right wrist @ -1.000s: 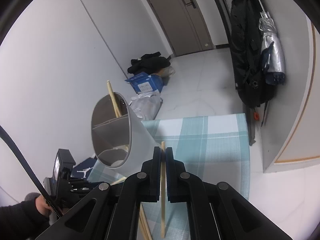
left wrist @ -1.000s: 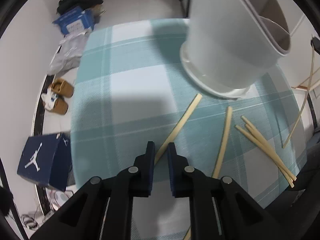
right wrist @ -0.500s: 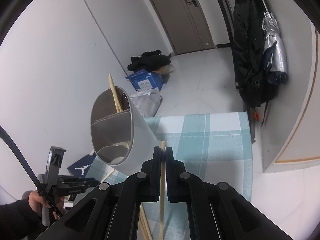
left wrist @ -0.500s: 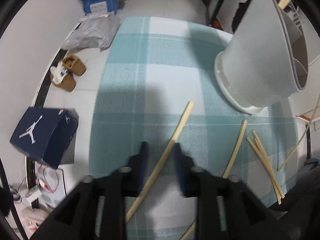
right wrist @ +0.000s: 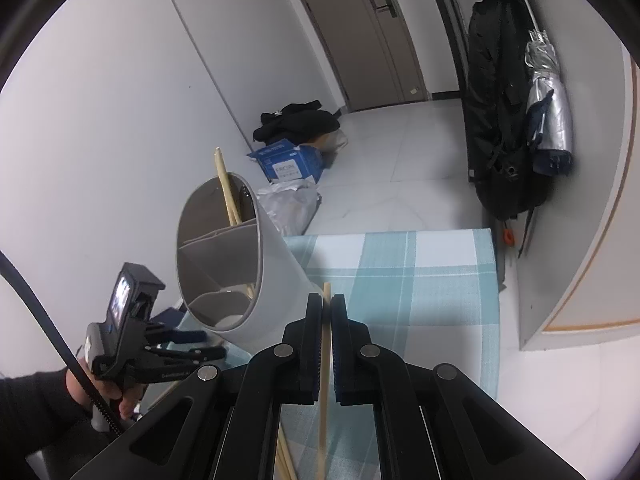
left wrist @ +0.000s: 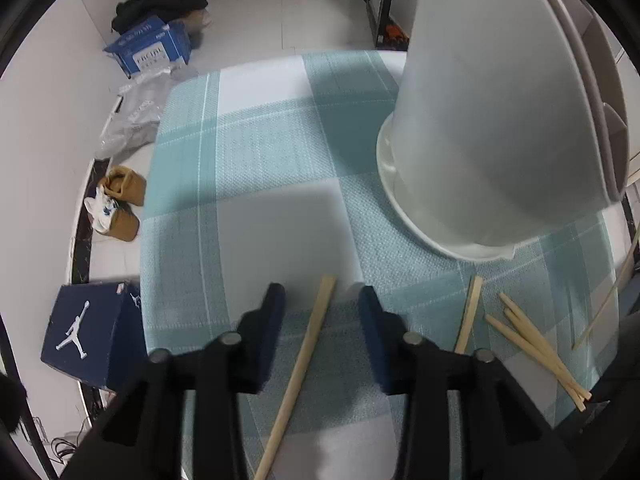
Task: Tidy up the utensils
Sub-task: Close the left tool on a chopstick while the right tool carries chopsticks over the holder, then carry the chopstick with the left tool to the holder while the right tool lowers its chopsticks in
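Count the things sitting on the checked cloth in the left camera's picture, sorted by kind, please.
Chopsticks: 5 (one nearest the camera, one alone, three bunched)
Utensil holder: 1
Total: 6

A teal plaid-clothed table (left wrist: 256,152) carries a white holder (left wrist: 480,128) and loose chopsticks (left wrist: 536,344).

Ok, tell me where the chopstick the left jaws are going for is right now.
In the left wrist view the chopstick lies on the checked cloth, between the open jaws of the left gripper, with the white holder ahead to the right.
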The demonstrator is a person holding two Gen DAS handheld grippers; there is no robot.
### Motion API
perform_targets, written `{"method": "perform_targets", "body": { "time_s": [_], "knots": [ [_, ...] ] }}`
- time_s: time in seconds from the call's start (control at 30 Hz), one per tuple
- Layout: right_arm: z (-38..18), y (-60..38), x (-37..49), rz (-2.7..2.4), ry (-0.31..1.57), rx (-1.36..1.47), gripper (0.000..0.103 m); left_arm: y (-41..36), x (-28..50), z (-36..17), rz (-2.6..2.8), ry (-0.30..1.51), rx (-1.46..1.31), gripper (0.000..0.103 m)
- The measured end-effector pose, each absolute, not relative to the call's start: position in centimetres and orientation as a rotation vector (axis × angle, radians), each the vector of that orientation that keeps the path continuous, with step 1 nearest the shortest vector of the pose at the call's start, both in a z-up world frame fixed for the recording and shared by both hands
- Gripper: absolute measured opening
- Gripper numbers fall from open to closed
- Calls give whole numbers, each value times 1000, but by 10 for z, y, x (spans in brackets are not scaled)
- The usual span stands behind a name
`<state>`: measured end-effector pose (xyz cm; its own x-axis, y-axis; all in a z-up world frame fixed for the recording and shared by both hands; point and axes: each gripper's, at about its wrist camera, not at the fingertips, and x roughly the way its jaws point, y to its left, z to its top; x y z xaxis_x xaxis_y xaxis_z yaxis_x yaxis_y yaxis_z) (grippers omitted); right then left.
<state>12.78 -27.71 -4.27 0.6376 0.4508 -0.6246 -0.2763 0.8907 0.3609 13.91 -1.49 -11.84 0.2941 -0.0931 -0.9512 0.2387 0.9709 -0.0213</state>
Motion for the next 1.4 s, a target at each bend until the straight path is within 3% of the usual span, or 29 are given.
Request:
{"method": "perform_targets", "body": {
  "time_s": [0.07,0.17,0.5,0.83,1.4],
  "knots": [
    [-43,-276,128,418,777,229,4,-18,140,-116,-239,1264,117,6],
    [-45,-275,128,414,781,221,4,-18,141,-114,-227,1273,64,3],
    [-40,-269,121,420,755,200,4,22,127,-66,-69,1051,-233,3],
    [-32,-255,102,431,701,155,4,27,98,-21,-46,791,-310,3],
    [-11,-249,75,402,603,145,3,27,78,3,-97,703,-307,2]
  ]
}}
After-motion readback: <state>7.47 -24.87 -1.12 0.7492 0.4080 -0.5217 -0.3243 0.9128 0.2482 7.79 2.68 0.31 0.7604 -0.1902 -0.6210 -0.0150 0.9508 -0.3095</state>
